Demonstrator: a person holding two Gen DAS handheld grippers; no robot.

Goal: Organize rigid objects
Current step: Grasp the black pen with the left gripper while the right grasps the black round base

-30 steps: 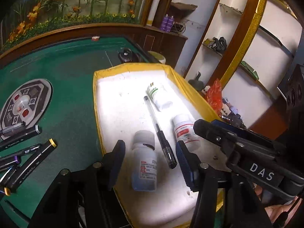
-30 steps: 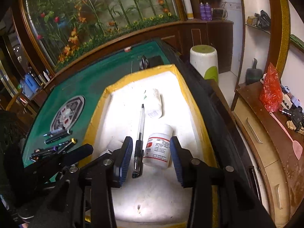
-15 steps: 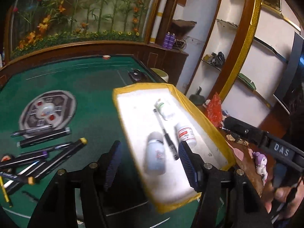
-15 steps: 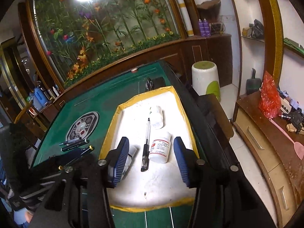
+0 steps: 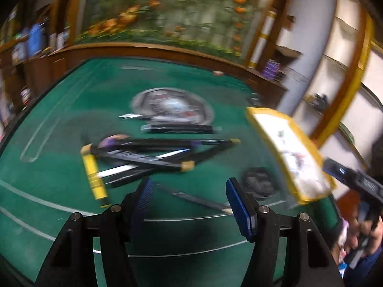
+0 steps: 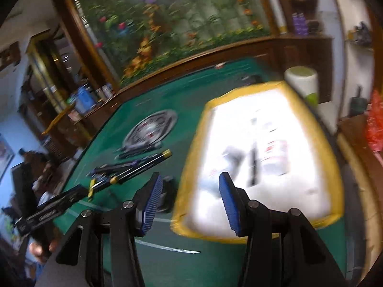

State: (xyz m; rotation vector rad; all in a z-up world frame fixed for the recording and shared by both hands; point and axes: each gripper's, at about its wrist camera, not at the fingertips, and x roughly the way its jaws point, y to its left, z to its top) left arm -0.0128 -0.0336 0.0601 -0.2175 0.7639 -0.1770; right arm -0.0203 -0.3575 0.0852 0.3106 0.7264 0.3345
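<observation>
Hovering with fingers spread and empty, left gripper [image 5: 188, 197] faces the marker pile [image 5: 153, 154] just ahead on the green surface [image 5: 59, 124]. Right gripper [image 6: 189, 199], also spread and empty, straddles the yellow-rimmed tray [image 6: 191, 165] edge. Views blurred; judgement: single out one marker, close across its barrel.

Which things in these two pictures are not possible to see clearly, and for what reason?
- Left wrist view: markings on the pile of black marker pens; motion blur.
- Right wrist view: items in the white yellow-rimmed foam tray; blur and glare.
- Right wrist view: small dark object beside tray; right gripper partly hides it.
</observation>
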